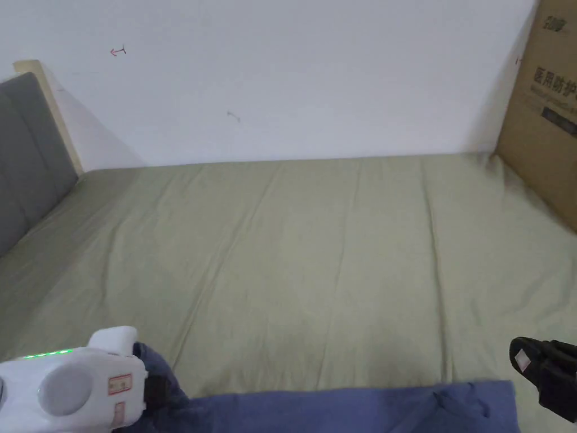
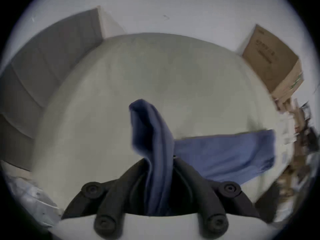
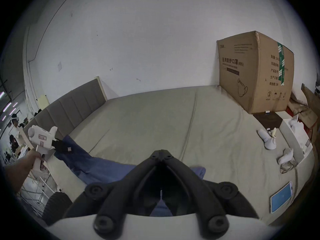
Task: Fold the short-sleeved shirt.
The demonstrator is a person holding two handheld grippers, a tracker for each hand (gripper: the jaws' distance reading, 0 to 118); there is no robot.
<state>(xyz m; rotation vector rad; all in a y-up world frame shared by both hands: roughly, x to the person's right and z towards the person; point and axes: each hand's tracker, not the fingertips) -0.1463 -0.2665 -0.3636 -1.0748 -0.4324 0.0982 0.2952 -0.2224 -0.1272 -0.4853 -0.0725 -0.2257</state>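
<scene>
Now — left gripper [image 2: 160,160] jaws clamp shirt [image 2: 225,153] | right gripper [image 3: 161,154] jaws closed

The crumpled blue cotton short-sleeved shirt [image 1: 349,409] is cut off by the head view's six-o'clock edge. At nine o'clock the white plastic left gripper [image 1: 155,392] has its jaw tips buried in cloth; at three o'clock the black right gripper [image 1: 527,361] runs off frame. The left gripper view is motion-blurred.
</scene>
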